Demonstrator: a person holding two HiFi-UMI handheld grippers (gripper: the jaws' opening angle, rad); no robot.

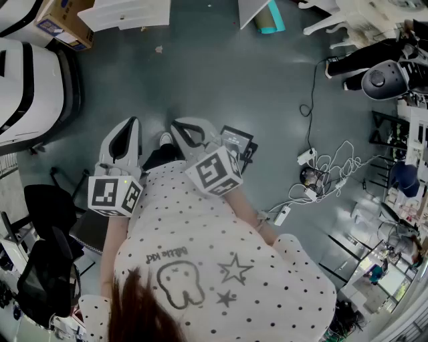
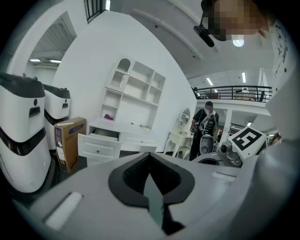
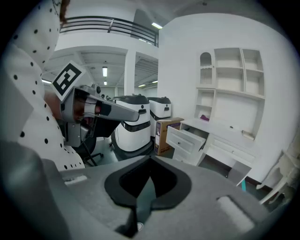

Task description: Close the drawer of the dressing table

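The white dressing table [image 2: 133, 101] with a shelf unit on top stands against the far wall, some way off. Its left drawer [image 2: 97, 145] is pulled out; it also shows in the right gripper view as the drawer [image 3: 185, 139], and at the top edge of the head view as the drawer [image 1: 130, 15]. My left gripper [image 2: 150, 155] is shut and holds nothing. My right gripper [image 3: 150, 160] is shut and empty too. Both are held close to my body, the left gripper [image 1: 132, 123] beside the right gripper [image 1: 180, 125], and both point towards the table.
A cardboard box [image 2: 70, 140] and two large white machines [image 2: 21, 136] stand left of the table. A white vanity with a mirror [image 2: 182, 133] and a person [image 2: 206, 123] are to its right. Cables and power strips [image 1: 321, 175] lie on the floor at right; a black chair [image 1: 47, 207] is at left.
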